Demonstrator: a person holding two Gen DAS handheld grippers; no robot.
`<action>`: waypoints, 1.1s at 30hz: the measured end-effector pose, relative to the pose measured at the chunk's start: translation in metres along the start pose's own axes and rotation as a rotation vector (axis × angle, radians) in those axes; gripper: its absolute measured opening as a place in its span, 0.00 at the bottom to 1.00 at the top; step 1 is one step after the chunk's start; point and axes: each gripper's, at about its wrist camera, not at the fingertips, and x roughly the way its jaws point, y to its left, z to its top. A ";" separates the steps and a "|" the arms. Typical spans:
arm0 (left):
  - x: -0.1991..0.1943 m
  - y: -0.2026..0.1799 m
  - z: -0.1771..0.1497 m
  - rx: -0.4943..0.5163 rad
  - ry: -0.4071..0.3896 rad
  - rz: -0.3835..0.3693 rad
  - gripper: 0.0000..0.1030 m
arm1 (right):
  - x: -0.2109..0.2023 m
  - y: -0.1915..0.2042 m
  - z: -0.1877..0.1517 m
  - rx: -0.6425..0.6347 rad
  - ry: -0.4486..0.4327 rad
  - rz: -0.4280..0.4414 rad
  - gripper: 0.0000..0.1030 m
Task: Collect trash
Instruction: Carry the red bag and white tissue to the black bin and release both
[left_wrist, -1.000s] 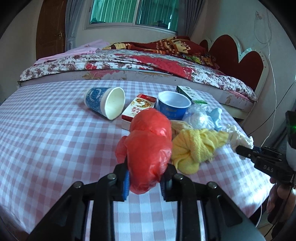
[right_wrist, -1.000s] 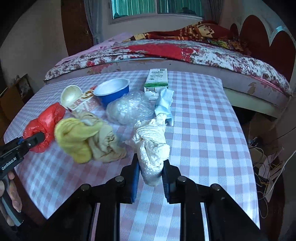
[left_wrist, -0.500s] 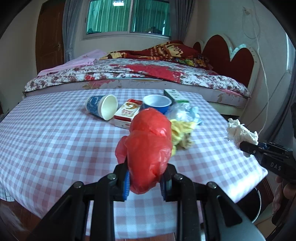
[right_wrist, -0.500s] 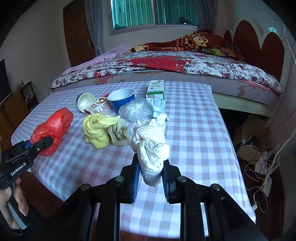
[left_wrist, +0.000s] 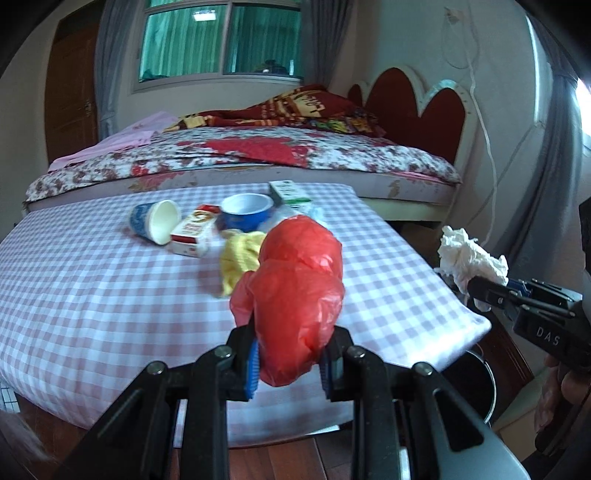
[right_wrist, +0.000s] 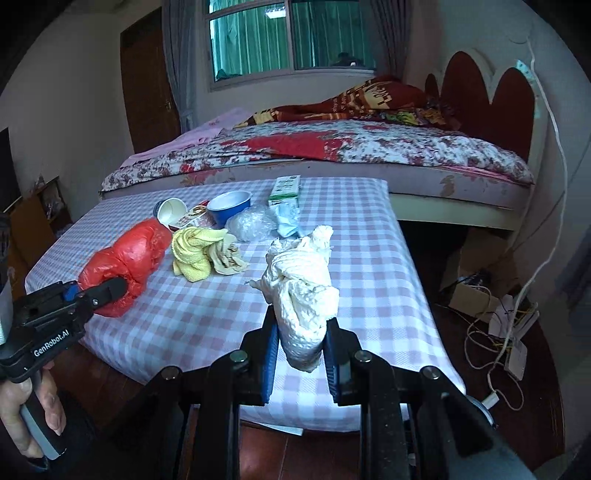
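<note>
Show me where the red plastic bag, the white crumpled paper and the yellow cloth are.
red plastic bag (left_wrist: 299, 295), left wrist view, on the middle of its bulging front.
white crumpled paper (right_wrist: 301, 291), right wrist view, on the middle of the wad above the pads.
yellow cloth (right_wrist: 192, 251), right wrist view, on its folded left part.

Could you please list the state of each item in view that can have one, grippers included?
Left gripper: shut on red bag.
Right gripper: shut on white wad.
Paper cup: on its side, mouth open.
Blue bowl: upright.
Red carton: lying flat.
Green carton: lying flat.
Yellow cloth: crumpled on table.
Clear bag: crumpled.
</note>
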 end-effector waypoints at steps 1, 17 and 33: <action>-0.001 -0.006 -0.001 0.007 0.001 -0.009 0.26 | -0.004 -0.004 -0.002 0.006 -0.002 -0.005 0.23; 0.002 -0.112 -0.019 0.144 0.044 -0.167 0.26 | -0.057 -0.087 -0.056 0.146 -0.013 -0.129 0.23; 0.017 -0.218 -0.058 0.273 0.138 -0.355 0.26 | -0.091 -0.161 -0.120 0.271 0.056 -0.251 0.23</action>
